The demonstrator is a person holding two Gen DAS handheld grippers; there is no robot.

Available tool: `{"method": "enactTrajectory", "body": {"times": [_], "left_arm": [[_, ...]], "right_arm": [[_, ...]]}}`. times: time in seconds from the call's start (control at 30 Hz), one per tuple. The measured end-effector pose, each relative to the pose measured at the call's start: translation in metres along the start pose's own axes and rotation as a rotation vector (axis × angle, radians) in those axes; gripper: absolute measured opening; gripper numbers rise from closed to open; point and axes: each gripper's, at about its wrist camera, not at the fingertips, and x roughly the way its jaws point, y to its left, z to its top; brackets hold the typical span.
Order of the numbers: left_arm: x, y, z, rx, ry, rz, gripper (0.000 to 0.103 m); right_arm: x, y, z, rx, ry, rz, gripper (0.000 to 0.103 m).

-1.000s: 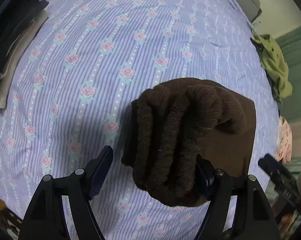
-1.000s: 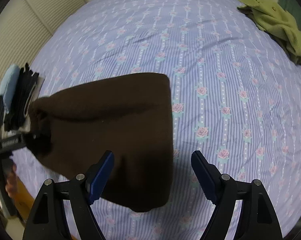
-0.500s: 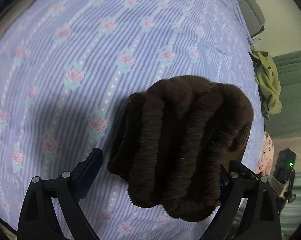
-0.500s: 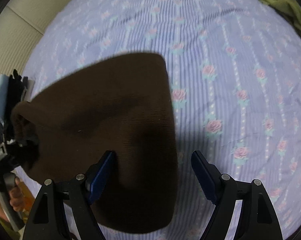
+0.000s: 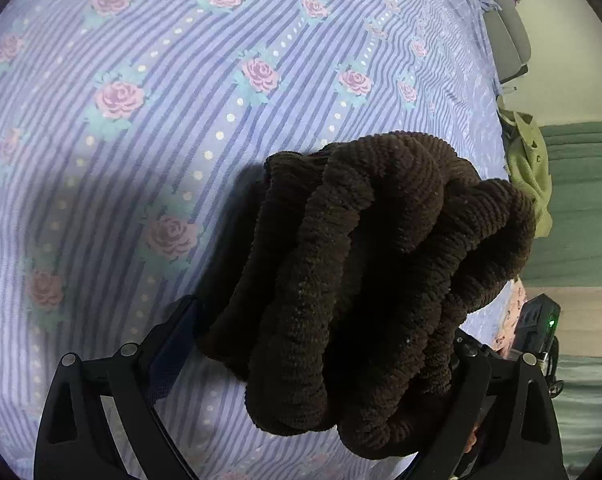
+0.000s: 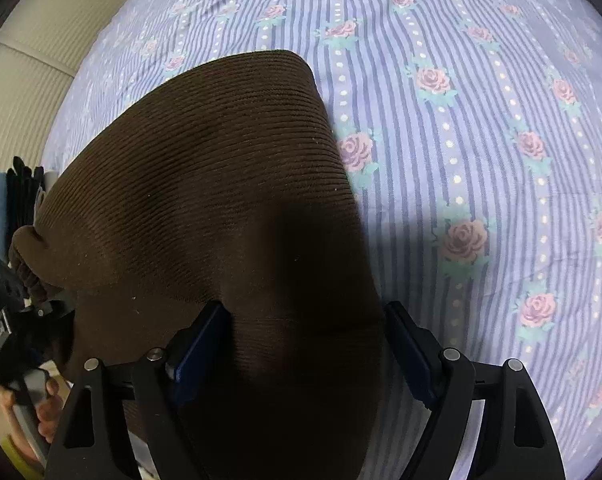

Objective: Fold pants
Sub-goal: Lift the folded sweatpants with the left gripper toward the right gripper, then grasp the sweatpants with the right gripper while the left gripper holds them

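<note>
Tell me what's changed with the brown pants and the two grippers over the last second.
Both grippers have come down toward the bed sheet, so the folded brown pants fill more of each view. The left gripper widened around the bunched end; its far pad is hidden, so release is unclear. The right gripper stayed open astride the pants' edge.

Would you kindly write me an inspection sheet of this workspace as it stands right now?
Surface: bed sheet, lilac stripes with roses, mostly bare.
Job's things: brown corduroy pants, folded thick, bunched end between the left fingers.
Clutter: olive garment at the bed's far edge; dark folded stack at the left edge.
Grippers: left gripper jaws wide, pants between them, grip unclear; right gripper spread across the pants, pads not visibly pressing.
Cables: nothing seen clearly.
Surroundings: pale ribbed panel; green wall; black device with green light.
</note>
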Motion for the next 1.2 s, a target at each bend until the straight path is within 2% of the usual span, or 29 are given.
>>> {"method": "enactTrajectory", "body": {"times": [0.17,0.27,0.33,0.4,0.47,0.53,0.63,0.77,0.97,1.2], "left_arm": [[0.003,0.007,-0.001,-0.104,-0.014,-0.048,0.095],[-0.008,0.009,-0.006,-0.127,-0.024,-0.061,0.081],[-0.015,0.001,-0.008,-0.103,-0.040,-0.026,0.069],[-0.025,-0.014,-0.010,-0.046,-0.059,0.040,0.061],[-0.036,-0.034,-0.013,0.037,-0.090,0.107,0.055],[-0.049,-0.051,-0.018,0.094,-0.129,0.136,0.049],[-0.073,-0.069,-0.028,0.135,-0.182,0.126,0.048],[-0.108,-0.088,-0.053,0.206,-0.242,0.115,0.047],[-0.164,-0.121,-0.091,0.228,-0.384,0.088,0.047],[-0.235,-0.136,-0.138,0.210,-0.547,0.098,0.047]], "right_arm": [[0.006,-0.005,0.002,0.067,0.004,0.027,0.082],[0.002,-0.002,0.000,0.101,0.020,0.048,0.071],[-0.003,0.001,-0.001,0.090,0.031,0.056,0.064],[-0.010,0.004,-0.001,0.082,0.035,0.078,0.048],[-0.022,0.007,-0.004,0.073,0.020,0.082,0.039],[-0.039,0.010,-0.008,0.075,-0.008,0.105,0.034],[-0.075,0.019,-0.019,0.049,-0.084,0.122,0.032],[-0.123,0.031,-0.041,-0.039,-0.174,0.101,0.031],[-0.198,0.042,-0.062,-0.121,-0.296,0.116,0.031],[-0.256,0.072,-0.076,-0.225,-0.354,0.203,0.031]]}}
